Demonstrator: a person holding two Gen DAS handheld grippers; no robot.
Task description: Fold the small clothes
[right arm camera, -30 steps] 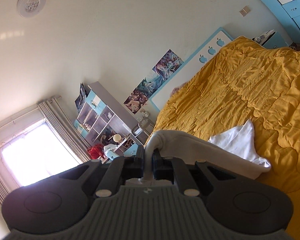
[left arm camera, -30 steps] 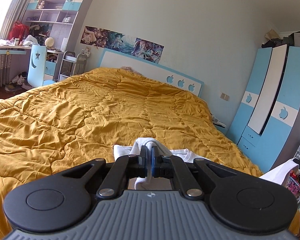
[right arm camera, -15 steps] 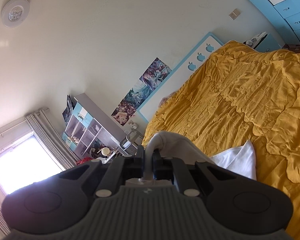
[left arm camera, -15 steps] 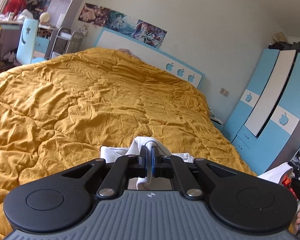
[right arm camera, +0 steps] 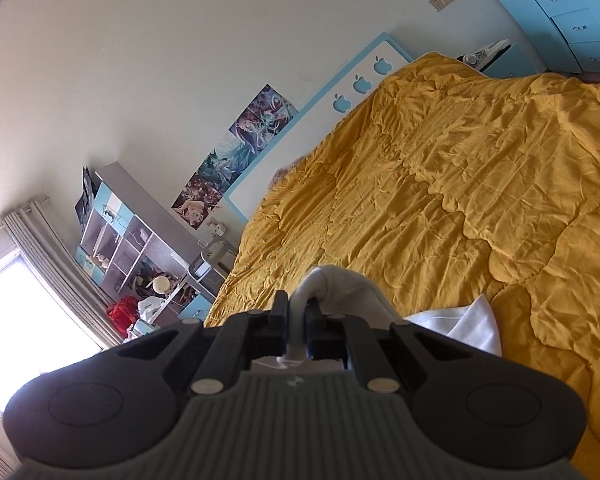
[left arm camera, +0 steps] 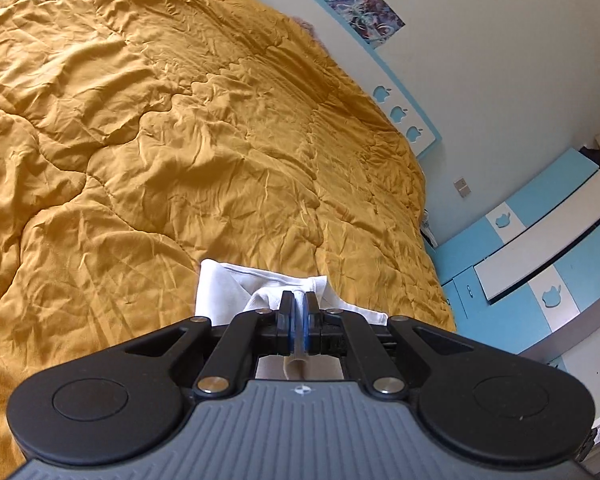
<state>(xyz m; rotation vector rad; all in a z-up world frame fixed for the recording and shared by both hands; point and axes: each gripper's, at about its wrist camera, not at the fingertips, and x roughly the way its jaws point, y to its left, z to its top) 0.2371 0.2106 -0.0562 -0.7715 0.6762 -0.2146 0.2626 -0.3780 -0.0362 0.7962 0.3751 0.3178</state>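
You pinch the white garment (left arm camera: 236,292) in both closed grippers (left arm camera: 299,300) (right arm camera: 298,304) above the quilt (left arm camera: 180,140); folding barely begun.

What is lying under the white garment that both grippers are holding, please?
Under the white garment lies the wrinkled yellow quilt. The left gripper and right gripper hide its near part, so what lies beneath there cannot be seen.
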